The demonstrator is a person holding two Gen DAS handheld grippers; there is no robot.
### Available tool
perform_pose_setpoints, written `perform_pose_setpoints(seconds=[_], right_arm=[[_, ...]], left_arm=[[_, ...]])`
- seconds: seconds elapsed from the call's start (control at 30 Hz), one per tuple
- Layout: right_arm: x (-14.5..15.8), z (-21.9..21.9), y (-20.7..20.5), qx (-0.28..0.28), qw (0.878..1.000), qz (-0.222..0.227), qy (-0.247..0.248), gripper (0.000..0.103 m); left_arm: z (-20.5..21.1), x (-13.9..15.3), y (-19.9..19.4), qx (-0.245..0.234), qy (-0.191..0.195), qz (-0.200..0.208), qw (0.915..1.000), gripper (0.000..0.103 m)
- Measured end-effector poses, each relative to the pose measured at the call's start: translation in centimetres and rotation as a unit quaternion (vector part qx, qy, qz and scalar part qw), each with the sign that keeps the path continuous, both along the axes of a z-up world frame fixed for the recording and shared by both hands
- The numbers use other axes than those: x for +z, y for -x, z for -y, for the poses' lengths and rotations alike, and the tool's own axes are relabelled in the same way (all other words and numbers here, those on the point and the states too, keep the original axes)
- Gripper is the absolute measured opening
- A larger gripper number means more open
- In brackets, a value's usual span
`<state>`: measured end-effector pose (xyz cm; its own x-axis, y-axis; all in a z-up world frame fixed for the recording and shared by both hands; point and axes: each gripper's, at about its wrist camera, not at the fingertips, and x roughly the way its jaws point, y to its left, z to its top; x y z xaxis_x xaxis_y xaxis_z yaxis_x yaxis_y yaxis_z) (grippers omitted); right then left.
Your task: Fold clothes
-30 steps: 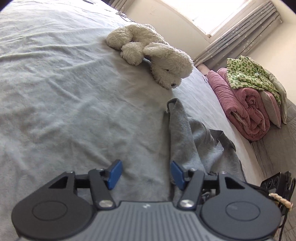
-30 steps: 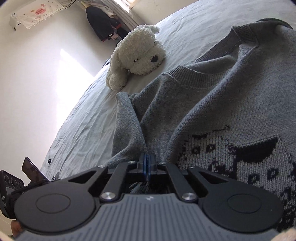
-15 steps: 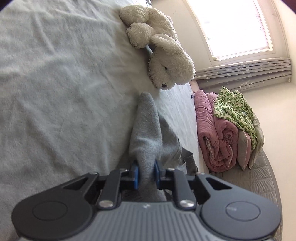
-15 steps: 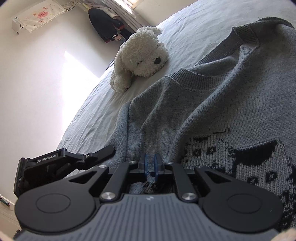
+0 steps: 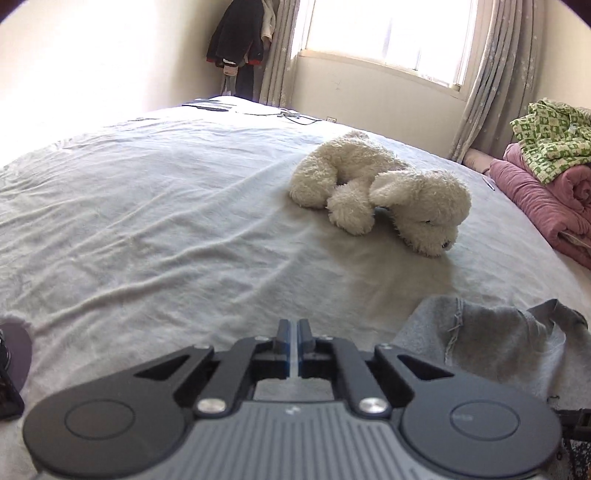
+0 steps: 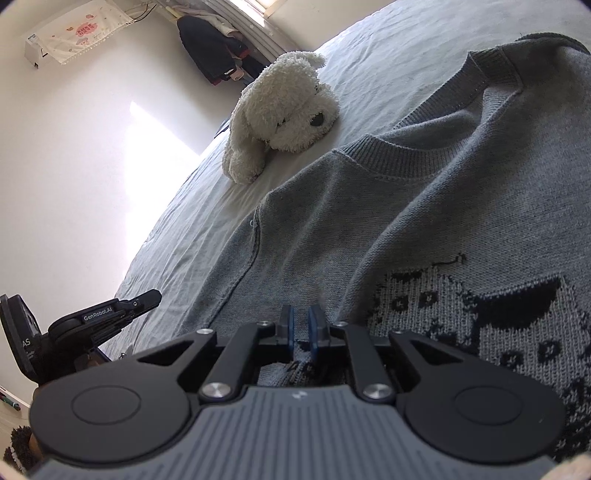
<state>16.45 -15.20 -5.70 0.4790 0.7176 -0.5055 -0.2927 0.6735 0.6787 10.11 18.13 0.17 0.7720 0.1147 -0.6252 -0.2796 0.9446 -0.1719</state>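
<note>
Grey bed (image 5: 147, 221): one sweater (image 6: 424, 229), one plush dog (image 5: 384, 192). Left gripper (image 5: 294, 332) closed, empty; right gripper (image 6: 300, 325) slightly parted, grip unclear.

Bright daylight from the window (image 5: 388, 33) blows out the wall; fisheye edges curve

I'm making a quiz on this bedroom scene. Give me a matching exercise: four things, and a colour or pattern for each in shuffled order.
Things:
1. plush dog
2. sweater
3. rolled quilt
4. cloth on the quilt

Colours:
A. pink
B. green and white print
C. cream white
D. grey with a dark knitted motif

Pairs: 1-C, 2-D, 3-A, 4-B
</note>
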Motion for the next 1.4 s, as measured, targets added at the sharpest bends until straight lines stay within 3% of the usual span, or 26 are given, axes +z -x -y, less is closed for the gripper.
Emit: perform_pose_setpoints(seconds=[0.07,0.17,0.23,0.3,0.37,0.43,0.47,0.5,0.53,0.63,0.77,0.97,1.2,1.33,1.4], right_arm=[[0.0,0.0,0.0,0.000,1.000,0.000,0.000,0.014],[0.0,0.1,0.0,0.000,1.000,0.000,-0.001,0.014],[0.0,0.1,-0.1,0.000,1.000,-0.002,-0.005,0.015],[0.0,0.2,-0.1,0.000,1.000,-0.004,-0.009,0.017],[0.0,0.3,-0.1,0.001,1.000,-0.005,-0.017,0.026],[0.1,0.4,0.0,0.004,0.999,-0.005,-0.032,0.037],[0.2,0.4,0.0,0.004,0.999,-0.004,-0.036,0.041],[0.3,0.5,0.1,0.003,0.999,-0.003,-0.037,0.041],[0.4,0.5,0.1,0.003,0.999,-0.002,-0.037,0.042],[0.3,0.8,0.1,-0.001,0.999,-0.005,-0.045,0.042],[0.4,1.1,0.2,-0.002,0.998,-0.006,-0.055,0.042],[0.0,2.5,0.1,-0.025,0.995,-0.023,-0.099,0.042],[0.0,3.8,0.4,-0.044,0.989,-0.023,-0.140,0.043],[0.2,3.5,0.5,-0.038,0.989,-0.019,-0.139,0.043],[0.3,3.4,0.5,-0.039,0.990,-0.015,-0.132,0.043]], left_arm=[[-1.0,-0.2,-0.5,-0.008,0.031,-0.017,0.9993,0.009],[-1.1,-0.9,-1.5,-0.031,0.091,-0.016,0.9953,0.033],[-0.9,-1.3,-2.3,-0.051,0.123,-0.011,0.9910,0.037],[0.1,-1.9,-3.4,-0.089,0.146,0.000,0.9852,0.047],[1.1,-2.5,-4.5,-0.122,0.160,0.000,0.9795,0.052],[2.4,-3.1,-5.4,-0.130,0.141,-0.011,0.9815,0.051],[3.2,-3.2,-5.4,-0.130,0.124,-0.010,0.9837,0.042],[3.9,-3.3,-5.5,-0.130,0.106,-0.010,0.9857,0.013],[4.5,-3.2,-5.5,-0.132,0.089,-0.005,0.9872,0.006],[6.5,-1.9,-4.2,-0.161,0.029,0.037,0.9858,0.007],[9.3,0.1,-2.2,-0.230,-0.022,0.073,0.9701,0.007],[12.3,0.4,-0.9,-0.335,-0.022,0.053,0.9406,0.007],[14.6,-1.6,0.2,-0.409,-0.025,0.005,0.9122,0.009],[15.4,-1.5,1.2,-0.444,-0.031,-0.010,0.8953,0.020],[15.1,-1.0,1.5,-0.446,-0.030,-0.008,0.8944,0.030]])
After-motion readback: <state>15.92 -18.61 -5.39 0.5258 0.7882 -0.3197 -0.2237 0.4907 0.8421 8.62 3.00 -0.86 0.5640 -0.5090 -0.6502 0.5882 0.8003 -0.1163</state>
